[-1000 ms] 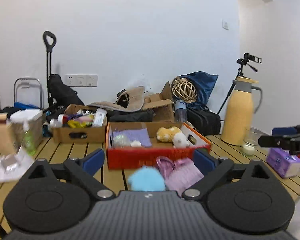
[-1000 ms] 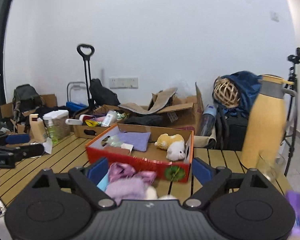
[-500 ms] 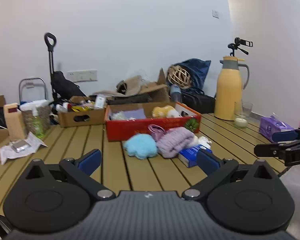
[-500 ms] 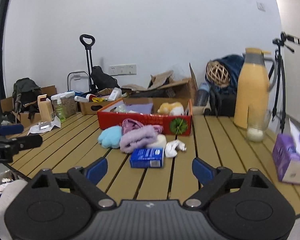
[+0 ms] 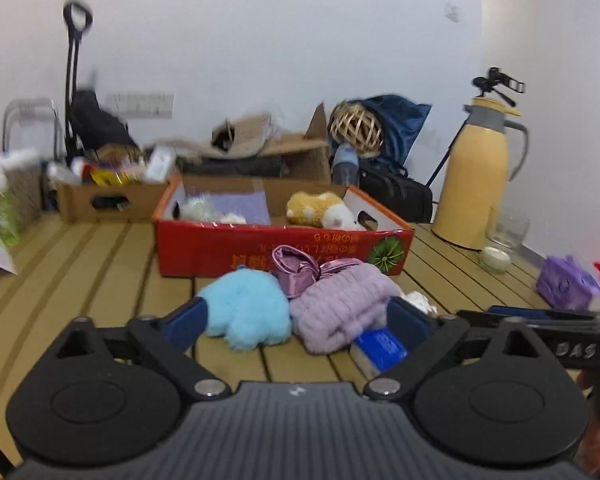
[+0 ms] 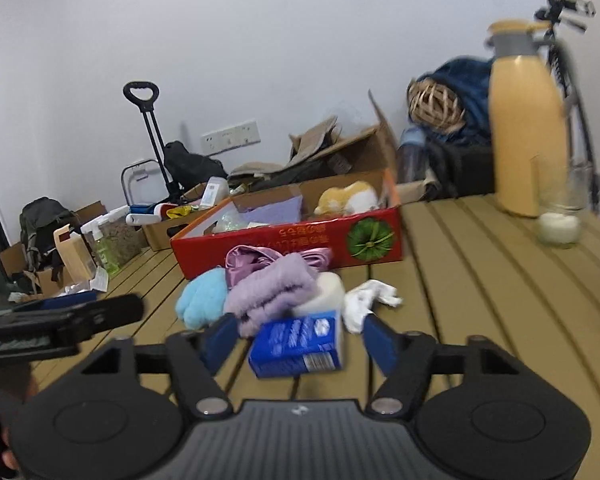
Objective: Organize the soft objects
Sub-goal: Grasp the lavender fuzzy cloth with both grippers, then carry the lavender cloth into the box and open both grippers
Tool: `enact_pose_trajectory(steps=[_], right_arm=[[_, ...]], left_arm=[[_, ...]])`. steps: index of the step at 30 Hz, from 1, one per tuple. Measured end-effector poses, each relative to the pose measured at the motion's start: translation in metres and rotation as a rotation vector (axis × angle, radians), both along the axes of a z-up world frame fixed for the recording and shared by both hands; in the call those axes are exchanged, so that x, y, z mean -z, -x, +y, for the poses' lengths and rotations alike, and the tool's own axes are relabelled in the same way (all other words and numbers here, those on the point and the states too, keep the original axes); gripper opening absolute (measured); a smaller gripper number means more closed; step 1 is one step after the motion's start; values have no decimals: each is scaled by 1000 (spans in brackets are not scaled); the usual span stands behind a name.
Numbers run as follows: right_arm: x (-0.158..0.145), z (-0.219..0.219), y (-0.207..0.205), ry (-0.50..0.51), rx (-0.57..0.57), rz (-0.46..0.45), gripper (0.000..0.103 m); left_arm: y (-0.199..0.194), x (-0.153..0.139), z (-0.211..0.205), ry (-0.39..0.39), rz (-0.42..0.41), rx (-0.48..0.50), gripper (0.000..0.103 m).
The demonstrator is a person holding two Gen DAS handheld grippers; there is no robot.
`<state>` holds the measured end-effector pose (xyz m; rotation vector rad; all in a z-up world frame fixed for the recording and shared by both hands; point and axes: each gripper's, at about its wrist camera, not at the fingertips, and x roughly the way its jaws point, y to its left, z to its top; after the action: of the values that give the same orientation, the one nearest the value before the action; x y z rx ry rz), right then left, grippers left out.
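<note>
Both grippers have dropped toward the pile since the earlier frames, and the soft things now loom between their fingers. On the slatted table (image 5: 100, 264), just before the red box (image 5: 260, 248), lie the blue plush (image 5: 246, 312) and the purple knit (image 5: 340, 304). The left gripper (image 5: 296, 318) brackets them, jaws closing, not yet pressing. The right gripper (image 6: 296, 340) is closing around the blue packet (image 6: 296, 342), untouched. This looks like the reach-to-grasp step; next, each should pinch one soft item and lift it into the box.
</note>
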<state>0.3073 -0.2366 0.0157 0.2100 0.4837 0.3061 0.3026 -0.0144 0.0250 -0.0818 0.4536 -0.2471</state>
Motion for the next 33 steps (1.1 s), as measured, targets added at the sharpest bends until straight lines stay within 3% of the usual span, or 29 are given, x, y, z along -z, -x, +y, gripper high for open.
enact_pose_trajectory(steps=[5, 9, 13, 15, 19, 22, 24, 27, 30, 33], right_arm=[[5, 19, -69, 18, -41, 22, 49], [15, 34, -114, 2, -84, 49, 42], [31, 36, -130, -18, -98, 68, 36], [34, 32, -128, -37, -93, 65, 28], [38, 29, -120, -47, -108, 47, 25], [38, 27, -118, -62, -114, 58, 25], [37, 27, -118, -66, -106, 64, 25], [33, 31, -112, -31, -105, 43, 22], [20, 37, -93, 27, -93, 11, 21], [7, 38, -44, 48, -87, -57, 21]], left_arm=[[-50, 23, -1, 60, 141, 10, 50], [-74, 43, 5, 192, 264, 51, 44], [-90, 53, 6, 269, 298, 55, 47], [-95, 58, 7, 300, 309, 53, 47], [-96, 60, 17, 411, 296, 70, 48], [-98, 62, 19, 445, 306, 69, 50], [-101, 63, 18, 451, 323, 62, 35], [-95, 60, 19, 467, 309, 57, 27], [-67, 40, 19, 455, 273, 84, 26], [-23, 22, 16, 406, 228, 118, 26]])
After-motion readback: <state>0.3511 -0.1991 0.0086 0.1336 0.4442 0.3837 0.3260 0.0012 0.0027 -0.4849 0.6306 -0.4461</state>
